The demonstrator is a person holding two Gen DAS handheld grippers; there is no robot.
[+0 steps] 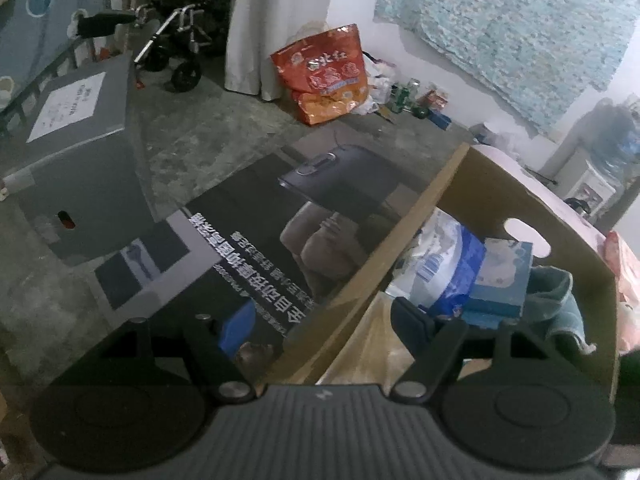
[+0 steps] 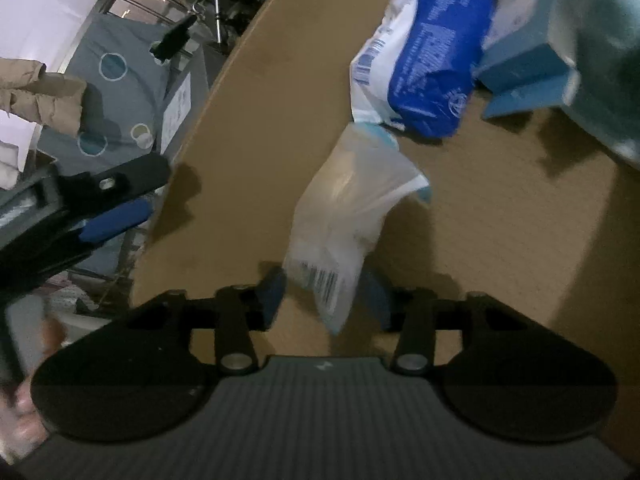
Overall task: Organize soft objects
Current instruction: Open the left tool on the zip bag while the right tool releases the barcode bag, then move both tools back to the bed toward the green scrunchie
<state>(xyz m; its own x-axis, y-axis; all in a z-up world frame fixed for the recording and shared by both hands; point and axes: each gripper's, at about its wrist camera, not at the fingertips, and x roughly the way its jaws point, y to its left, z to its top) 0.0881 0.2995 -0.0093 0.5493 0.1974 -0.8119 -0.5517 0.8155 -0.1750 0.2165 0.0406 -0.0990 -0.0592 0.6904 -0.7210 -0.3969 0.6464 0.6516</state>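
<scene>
Right hand-held gripper (image 2: 322, 300) angled down, pinching clear packet (image 2: 348, 216) above cardboard box (image 2: 520, 240); left hand-held gripper (image 1: 324, 320) spread.

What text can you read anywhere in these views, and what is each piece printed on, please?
"北红": on the orange bag.
"全自动": upside down on the black printed panel; the rest of that line is unclear.
Paper label on the grey box: too blurred to read.
Blue-white pack and clear packet: barcodes show, but the print is unreadable.
</scene>
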